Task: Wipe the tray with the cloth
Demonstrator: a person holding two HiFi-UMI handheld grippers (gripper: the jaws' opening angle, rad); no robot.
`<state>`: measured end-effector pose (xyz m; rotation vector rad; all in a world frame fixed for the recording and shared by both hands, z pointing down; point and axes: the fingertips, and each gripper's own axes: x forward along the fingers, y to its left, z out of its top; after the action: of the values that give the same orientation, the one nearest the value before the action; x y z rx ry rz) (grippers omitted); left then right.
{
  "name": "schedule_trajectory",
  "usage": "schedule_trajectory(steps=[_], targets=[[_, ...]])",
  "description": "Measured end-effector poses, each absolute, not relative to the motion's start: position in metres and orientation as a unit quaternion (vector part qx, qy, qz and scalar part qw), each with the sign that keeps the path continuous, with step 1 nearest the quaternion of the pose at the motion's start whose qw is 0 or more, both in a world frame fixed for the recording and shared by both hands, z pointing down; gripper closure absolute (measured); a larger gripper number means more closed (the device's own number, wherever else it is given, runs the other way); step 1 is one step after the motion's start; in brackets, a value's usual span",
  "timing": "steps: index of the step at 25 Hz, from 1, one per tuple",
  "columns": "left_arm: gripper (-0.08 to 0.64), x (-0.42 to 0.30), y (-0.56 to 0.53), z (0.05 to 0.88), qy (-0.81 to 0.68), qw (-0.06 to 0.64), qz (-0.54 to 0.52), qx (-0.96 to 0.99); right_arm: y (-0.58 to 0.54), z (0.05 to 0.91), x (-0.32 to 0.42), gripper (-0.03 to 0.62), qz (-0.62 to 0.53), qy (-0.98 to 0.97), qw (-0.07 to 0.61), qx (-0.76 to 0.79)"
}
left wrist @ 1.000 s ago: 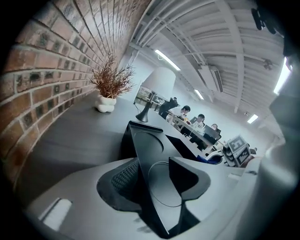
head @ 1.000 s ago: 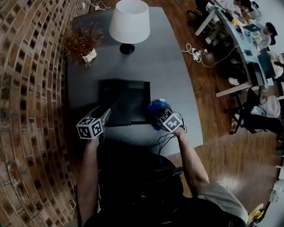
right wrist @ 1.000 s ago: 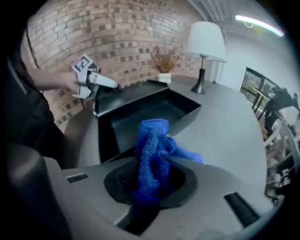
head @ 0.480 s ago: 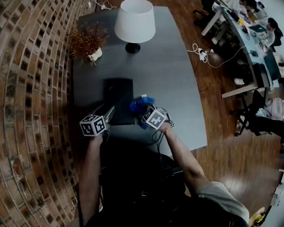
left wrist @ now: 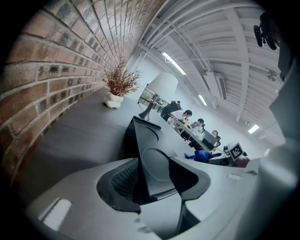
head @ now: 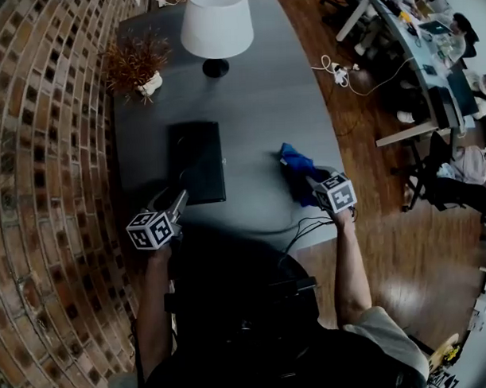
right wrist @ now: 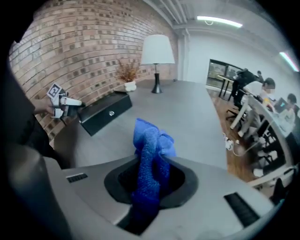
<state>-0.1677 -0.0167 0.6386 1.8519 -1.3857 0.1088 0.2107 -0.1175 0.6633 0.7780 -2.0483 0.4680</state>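
The black tray (head: 196, 161) lies lengthwise on the left half of the grey table (head: 264, 117), tipped up on one long side. My left gripper (head: 182, 201) is shut on its near edge. In the left gripper view the tray (left wrist: 147, 140) stands on edge between the jaws of that gripper (left wrist: 154, 180). My right gripper (head: 310, 183) is well to the right of the tray, near the table's right edge, shut on a bunched blue cloth (head: 293, 160). The cloth (right wrist: 150, 140) sticks up out of the right gripper (right wrist: 150, 180), with the tray (right wrist: 105, 112) far off at the left.
A white-shaded lamp (head: 216, 27) and a dried plant in a white pot (head: 135, 66) stand at the table's far end. A brick wall (head: 43, 156) runs along the left. Cables (head: 338, 74) lie on the wooden floor at the right, with people at desks beyond.
The right gripper carried the cloth left over the tray, then swung out right, away from it. The tray shows narrower than a second ago, tipped up on its side in the left gripper.
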Motion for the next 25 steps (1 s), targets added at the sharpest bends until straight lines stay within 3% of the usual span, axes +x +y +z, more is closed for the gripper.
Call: schedule_trajectory(steps=[5, 10, 14, 19, 25], targets=[[0.359, -0.158, -0.005, 0.644, -0.547, 0.415, 0.033, 0.726, -0.078, 0.714, 0.256, 0.509, 0.166, -0.798, 0.512, 0.27], [0.359, -0.157, -0.006, 0.645, -0.548, 0.421, 0.028, 0.722, -0.084, 0.698, 0.237, 0.518, 0.155, -0.817, 0.476, 0.287], [0.359, -0.162, -0.008, 0.648, -0.551, 0.418, 0.033, 0.722, -0.116, 0.667, 0.149, 0.518, 0.124, -0.868, 0.405, 0.26], [0.359, -0.163, -0.005, 0.65, -0.555, 0.422, 0.024, 0.717, -0.165, 0.654, 0.0, 0.518, 0.02, -0.906, 0.374, 0.199], [0.359, -0.159, -0.004, 0.651, -0.564, 0.428, 0.016, 0.706, -0.203, 0.7, -0.066, 0.523, -0.021, -0.871, 0.471, 0.139]])
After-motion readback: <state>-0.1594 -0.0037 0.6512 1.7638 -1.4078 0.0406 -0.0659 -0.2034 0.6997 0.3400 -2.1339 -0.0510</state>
